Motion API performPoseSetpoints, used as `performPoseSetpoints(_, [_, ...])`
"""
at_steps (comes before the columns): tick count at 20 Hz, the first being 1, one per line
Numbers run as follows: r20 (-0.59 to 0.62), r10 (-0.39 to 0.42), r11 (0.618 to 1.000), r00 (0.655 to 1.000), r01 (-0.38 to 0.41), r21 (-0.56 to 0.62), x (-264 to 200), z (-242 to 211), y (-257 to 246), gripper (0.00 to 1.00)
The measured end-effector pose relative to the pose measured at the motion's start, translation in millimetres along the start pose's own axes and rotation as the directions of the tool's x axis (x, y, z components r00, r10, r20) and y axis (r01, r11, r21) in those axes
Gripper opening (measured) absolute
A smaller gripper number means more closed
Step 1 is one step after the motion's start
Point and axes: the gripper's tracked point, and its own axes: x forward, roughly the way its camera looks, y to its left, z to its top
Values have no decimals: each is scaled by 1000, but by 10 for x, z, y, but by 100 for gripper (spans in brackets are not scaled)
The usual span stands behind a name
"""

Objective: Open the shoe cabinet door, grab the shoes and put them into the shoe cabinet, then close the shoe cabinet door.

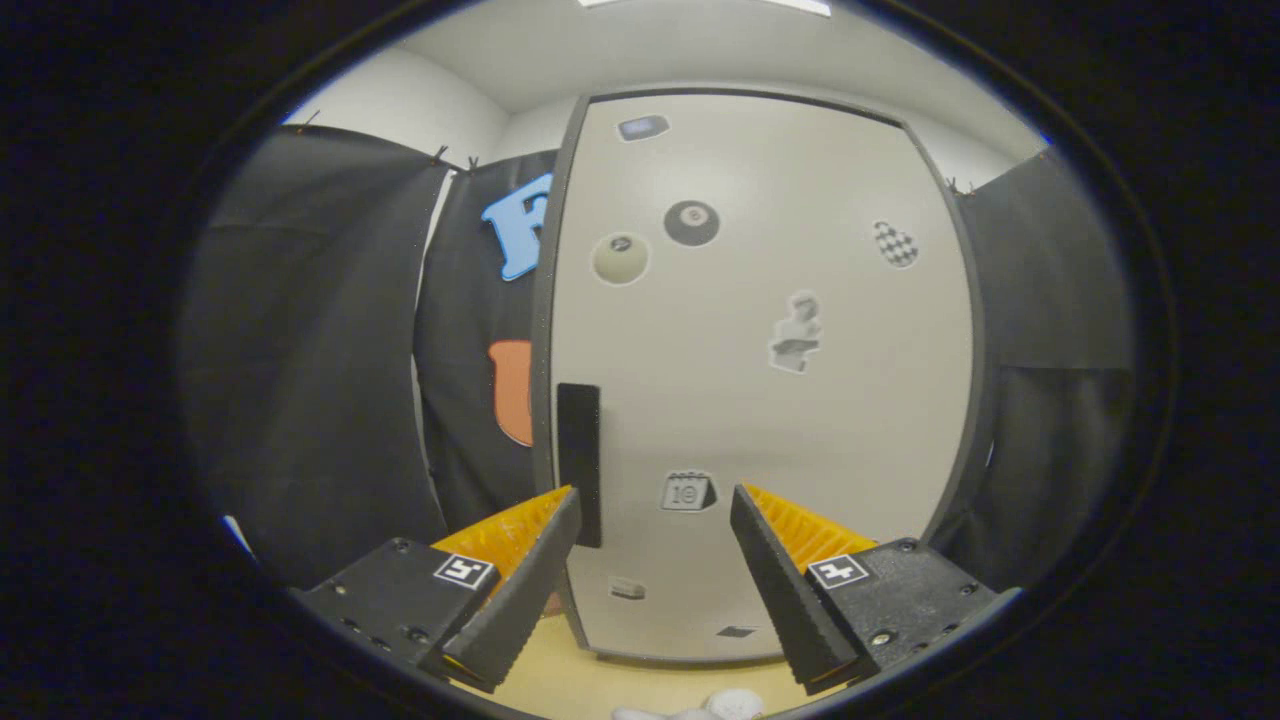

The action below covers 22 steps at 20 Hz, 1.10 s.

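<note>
The shoe cabinet's pale door (760,380) stands shut straight ahead, dotted with small stickers. Its dark flat handle (578,462) runs vertically along the door's left edge, just beyond my left fingertip. My gripper (655,505) is open, nothing between the fingers, held a short way in front of the door's lower half. Something white and rounded, perhaps part of the shoes (735,705), peeks up on the light floor (560,680) below and between the fingers.
Black cloth walls (310,360) hang on the left and on the right (1050,360) of the cabinet. White room walls and ceiling (640,50) show above.
</note>
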Motion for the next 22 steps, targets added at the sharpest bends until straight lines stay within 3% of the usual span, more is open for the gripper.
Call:
performPoseSetpoints(7, [-8,-27,999,1000,27,-40,642,-41,339,98])
performPoseSetpoints(10, [-35,-53,999,998,53,7,740,-106,247,74])
performPoseSetpoints(12, [-64,-13,999,998,16,48,839,-198,278,53])
performPoseSetpoints(14, [-71,-13,999,997,15,36,782,-179,261,40])
performPoseSetpoints(18, [-100,22,997,995,-13,82,752,-192,283,27])
performPoseSetpoints(22, [-94,50,996,994,-43,73,679,-192,273,23])
